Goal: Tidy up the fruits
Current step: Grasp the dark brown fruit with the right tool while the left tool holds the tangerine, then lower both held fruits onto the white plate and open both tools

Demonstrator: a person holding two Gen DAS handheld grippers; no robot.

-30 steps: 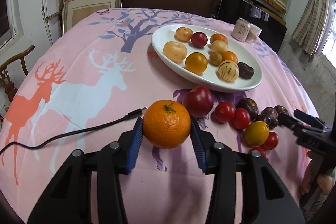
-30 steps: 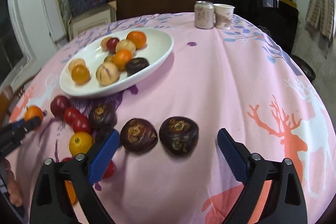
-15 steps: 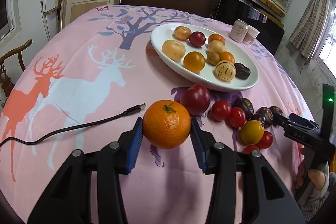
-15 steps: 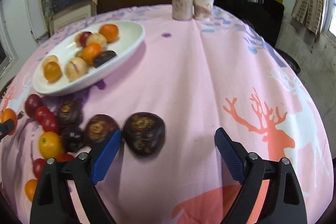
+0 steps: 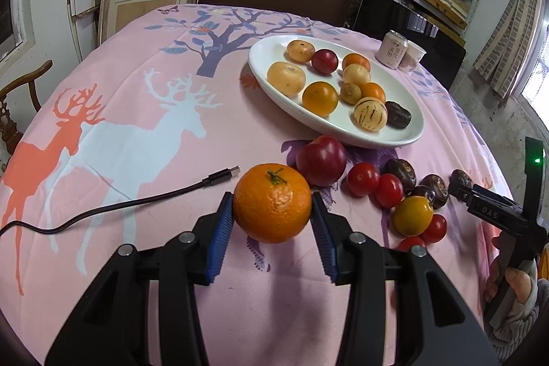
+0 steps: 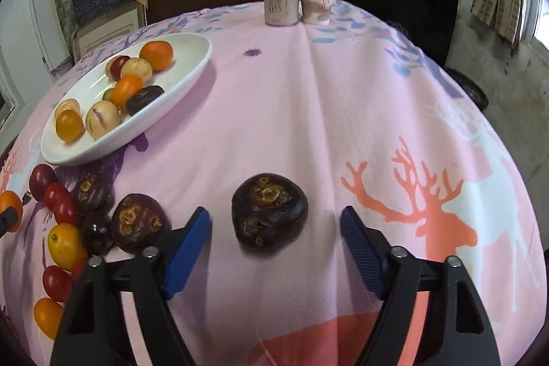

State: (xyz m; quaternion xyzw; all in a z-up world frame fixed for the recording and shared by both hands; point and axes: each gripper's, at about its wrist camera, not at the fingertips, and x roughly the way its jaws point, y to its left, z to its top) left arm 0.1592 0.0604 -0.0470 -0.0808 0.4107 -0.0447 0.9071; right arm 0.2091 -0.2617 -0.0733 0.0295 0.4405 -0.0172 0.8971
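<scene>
My left gripper (image 5: 272,219) is shut on an orange mandarin (image 5: 272,203), held just above the pink tablecloth. Beyond it sit a dark red plum (image 5: 321,165), cherry tomatoes (image 5: 363,178) and dark brown water chestnuts (image 5: 400,169). A white oval plate (image 5: 377,139) holding several fruits lies further back. In the right wrist view, my right gripper (image 6: 274,223) straddles a dark brown water chestnut (image 6: 269,211); its jaws are closing, with gaps left on both sides. A second chestnut (image 6: 139,222) lies just left of the left finger. The same plate (image 6: 192,57) sits at upper left.
A black USB cable (image 5: 113,206) trails across the cloth on the left. A drink can (image 6: 280,1) and paper cup (image 6: 317,2) stand at the table's far edge. A wooden chair (image 5: 20,91) is at the left; shelves fill the background. A person's hand (image 5: 514,287) holds the right gripper.
The right gripper shifted right, so one chestnut now lies centred between its fingers, and the jaws have narrowed. The left gripper keeps the mandarin in the same spot.
</scene>
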